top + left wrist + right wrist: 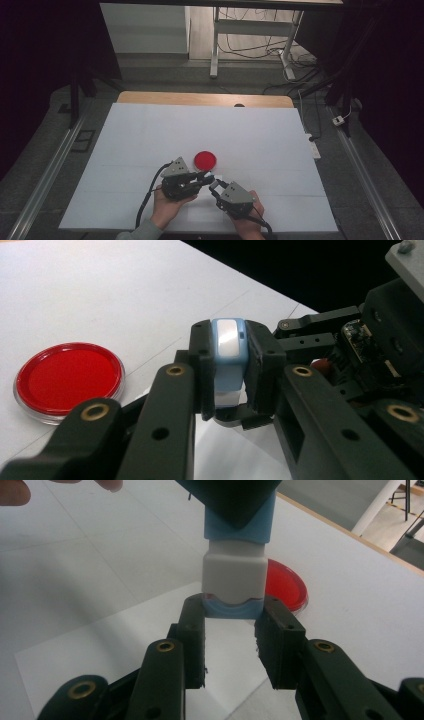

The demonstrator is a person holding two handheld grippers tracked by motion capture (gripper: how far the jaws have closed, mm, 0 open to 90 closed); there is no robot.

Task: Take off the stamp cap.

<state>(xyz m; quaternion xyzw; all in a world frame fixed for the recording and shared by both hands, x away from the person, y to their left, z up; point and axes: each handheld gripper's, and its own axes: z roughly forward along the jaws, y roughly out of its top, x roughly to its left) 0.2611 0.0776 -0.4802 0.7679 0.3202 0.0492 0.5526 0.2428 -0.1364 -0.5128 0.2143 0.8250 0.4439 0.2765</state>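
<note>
A small blue-and-white stick-shaped object (229,355) is held just above the white table between both grippers. My left gripper (229,370) is shut on its blue upper body. Seen from the right gripper view, the object (234,570) hangs down with a white middle section and a blue lower end. My right gripper (232,612) has its jaws closed against the sides of that blue end. In the high view the left gripper (207,177) and right gripper (214,184) meet tip to tip near the table's front. A red round dish (205,159) lies flat just beyond them.
The white table top (150,135) stretches wide to the left, right and back, ending in a wooden strip (205,98). A thin white sheet (100,655) lies under the grippers. Cables and desk legs (215,50) stand on the floor beyond the table.
</note>
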